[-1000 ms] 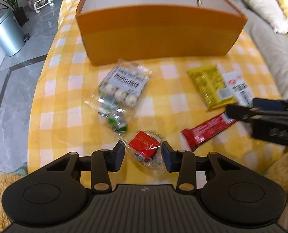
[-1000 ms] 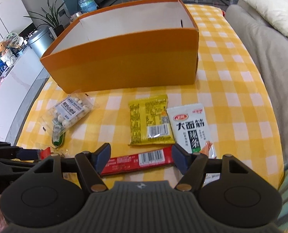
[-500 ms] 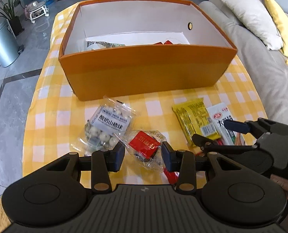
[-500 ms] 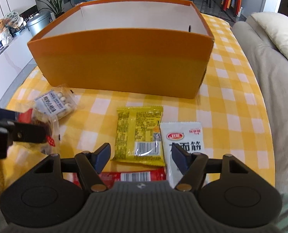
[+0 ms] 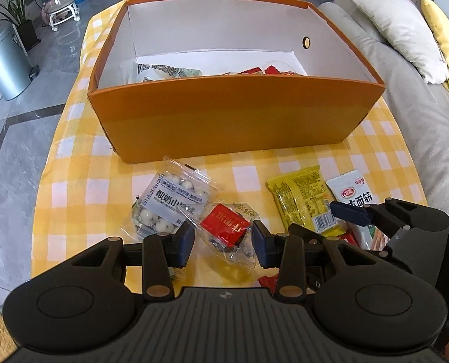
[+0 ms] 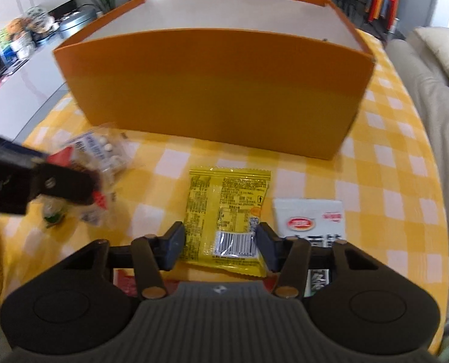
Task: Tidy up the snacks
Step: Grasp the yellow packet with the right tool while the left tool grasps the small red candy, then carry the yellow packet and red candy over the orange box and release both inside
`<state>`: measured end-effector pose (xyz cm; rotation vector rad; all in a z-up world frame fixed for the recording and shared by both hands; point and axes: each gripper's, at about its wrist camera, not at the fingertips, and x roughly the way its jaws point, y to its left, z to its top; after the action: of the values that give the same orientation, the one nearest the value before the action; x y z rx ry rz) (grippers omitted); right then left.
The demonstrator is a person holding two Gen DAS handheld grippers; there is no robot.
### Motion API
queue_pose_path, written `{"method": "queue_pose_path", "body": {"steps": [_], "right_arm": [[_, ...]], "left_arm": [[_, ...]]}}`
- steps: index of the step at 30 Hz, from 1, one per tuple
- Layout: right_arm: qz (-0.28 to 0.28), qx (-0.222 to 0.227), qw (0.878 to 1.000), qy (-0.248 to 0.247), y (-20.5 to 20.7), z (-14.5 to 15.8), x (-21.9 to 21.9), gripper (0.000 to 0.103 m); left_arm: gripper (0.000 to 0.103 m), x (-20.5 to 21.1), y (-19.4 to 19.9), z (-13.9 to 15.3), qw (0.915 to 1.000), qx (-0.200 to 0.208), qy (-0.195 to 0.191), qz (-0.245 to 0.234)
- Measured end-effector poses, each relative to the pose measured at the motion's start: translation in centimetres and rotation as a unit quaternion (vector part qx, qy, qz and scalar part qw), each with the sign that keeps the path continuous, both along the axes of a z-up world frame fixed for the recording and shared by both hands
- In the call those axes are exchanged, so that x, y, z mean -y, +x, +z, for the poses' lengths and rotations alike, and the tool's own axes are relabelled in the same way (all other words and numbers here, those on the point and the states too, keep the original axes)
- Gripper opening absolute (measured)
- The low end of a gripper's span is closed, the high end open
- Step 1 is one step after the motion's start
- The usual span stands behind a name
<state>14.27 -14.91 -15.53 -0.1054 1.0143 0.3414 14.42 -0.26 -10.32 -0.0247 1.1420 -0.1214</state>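
Note:
My left gripper (image 5: 223, 243) is shut on a clear packet with a red label (image 5: 224, 227) and holds it above the table, in front of the orange box (image 5: 233, 115). The box holds a few snacks. My right gripper (image 6: 221, 246) is open, its fingers either side of the yellow packet (image 6: 227, 211), which lies flat on the checked cloth. A white packet (image 6: 312, 220) lies to its right and a red bar (image 6: 124, 281) under the gripper. A clear bag of white balls (image 5: 170, 205) lies at the left.
The yellow checked cloth (image 5: 73, 187) covers a round table. A grey sofa (image 5: 411, 96) with pillows runs along the right. A metal bin (image 5: 0, 60) and a plant stand on the floor at the left.
My left gripper has risen with the red-label packet, so the box's inside now shows. My right gripper moved forward from the red bar and narrowed around the yellow packet.

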Motion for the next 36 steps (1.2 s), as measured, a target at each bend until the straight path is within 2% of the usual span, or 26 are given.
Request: {"method": "queue_pose_path", "body": {"steps": [3,5,7,12,20,26,36], "right_arm": [[-0.005,-0.003,1.000,0.003,0.2,-0.3,0.1,0.053],[-0.018,-0.012,1.000,0.010,0.5,-0.6,0.5,0.059],[-0.023,-0.012,0.999,0.020,0.7,-0.8,0.8,0.061],[-0.013,0.001,1.000,0.003,0.3,-0.8,0.3,0.050],[-0.013,0.007,1.000,-0.005,0.1,-0.5,0.3,0.050],[-0.018,0.019,1.000,-0.003,-0.5,0.8,0.5,0.050],[-0.027,0.067,0.997,0.018,-2.4,5.1,1.3,0.050]], "left_arm": [[0.046,-0.2,0.3,-0.2,1.0000,-0.003,-0.001,0.003],[0.046,-0.4,0.4,-0.4,1.0000,-0.005,-0.002,0.005],[0.046,-0.4,0.6,-0.5,0.9999,-0.008,-0.004,0.007],[0.046,-0.5,0.7,-0.7,0.9999,-0.010,-0.005,0.007],[0.046,-0.9,0.2,0.0,0.9999,0.000,-0.008,0.012],[0.046,-1.2,-0.6,1.4,0.9996,0.019,-0.017,0.012],[0.046,-2.0,-1.9,4.1,0.9978,0.056,-0.031,0.018]]}}
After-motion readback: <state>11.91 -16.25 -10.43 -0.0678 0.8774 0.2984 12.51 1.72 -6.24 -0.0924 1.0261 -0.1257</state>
